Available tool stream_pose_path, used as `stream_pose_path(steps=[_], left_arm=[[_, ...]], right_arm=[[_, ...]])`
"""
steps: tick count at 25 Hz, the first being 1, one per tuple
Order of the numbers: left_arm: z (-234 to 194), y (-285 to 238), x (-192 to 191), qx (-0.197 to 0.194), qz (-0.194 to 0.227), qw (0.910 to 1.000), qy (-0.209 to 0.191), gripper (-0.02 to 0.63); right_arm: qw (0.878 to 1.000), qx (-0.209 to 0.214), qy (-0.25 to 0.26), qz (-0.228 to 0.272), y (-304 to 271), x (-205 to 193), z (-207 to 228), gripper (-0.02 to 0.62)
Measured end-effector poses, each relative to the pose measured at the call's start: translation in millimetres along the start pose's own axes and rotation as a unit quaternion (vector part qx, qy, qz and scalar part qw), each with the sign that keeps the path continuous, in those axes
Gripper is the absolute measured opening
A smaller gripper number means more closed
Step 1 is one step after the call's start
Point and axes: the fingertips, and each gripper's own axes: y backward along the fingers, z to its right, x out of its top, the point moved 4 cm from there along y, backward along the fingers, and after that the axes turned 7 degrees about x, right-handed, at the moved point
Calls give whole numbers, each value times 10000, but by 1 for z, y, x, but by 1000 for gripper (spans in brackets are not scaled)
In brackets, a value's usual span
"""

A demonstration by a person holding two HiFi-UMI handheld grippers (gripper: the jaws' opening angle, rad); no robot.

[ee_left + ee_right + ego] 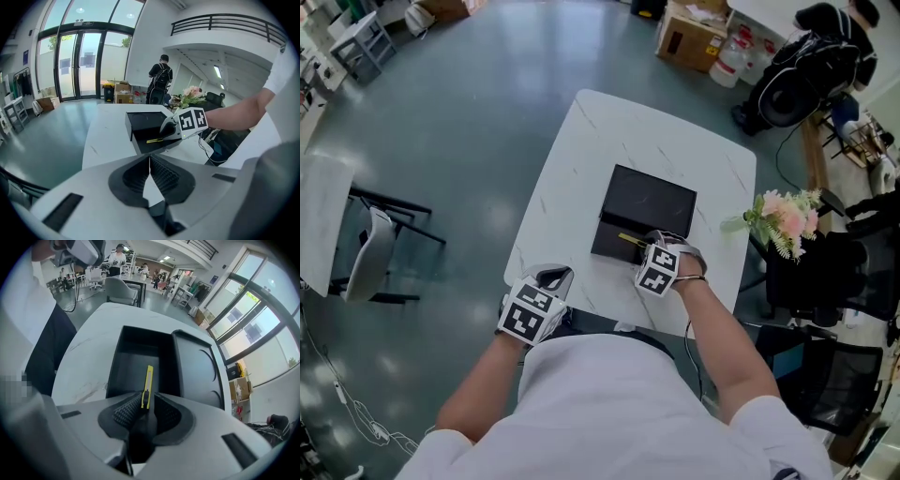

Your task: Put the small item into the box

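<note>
– Yellow and thin, is it? What does the small item look like?
– Yes: a slim yellow cutter (148, 384), a flat narrow strip with a dark line down its middle.
– Where is it?
– Pinched at its near end between the pads of the right gripper (144, 402), whose jaws are drawn in tight on it. It hangs over the open tray of the black box (127, 373), with the lid (197, 371) lying just beside the tray.
– Which way does it point?
– Straight out ahead of the jaws, its long axis in line with them. I cannot tell whether its tip touches the tray floor.
– And the other tongs?
– The left gripper (150, 160) sits at the near edge of the white table (609, 131), jaw tips pressed together with nothing between them.
</note>
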Motion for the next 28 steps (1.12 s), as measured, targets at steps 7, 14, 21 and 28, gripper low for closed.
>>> stream_pose_path(steps=[7,14,21,28], left_arm=[[35,7,7,120,131,9998,34,17],[78,8,-2,222,251,9993,165,17],[112,17,-23,207,104,9993,291,17],[112,32,-16,-20,190,9997,-146,17]], right_arm=[[9980,-185,-9,596,53,5,-19,97],[9610,26,-1468,2344,128,-11,-61,87],[9183,245,-2419,3124,146,-56,-118,41],[8699,239,-3373,3590,161,-54,-148,17]])
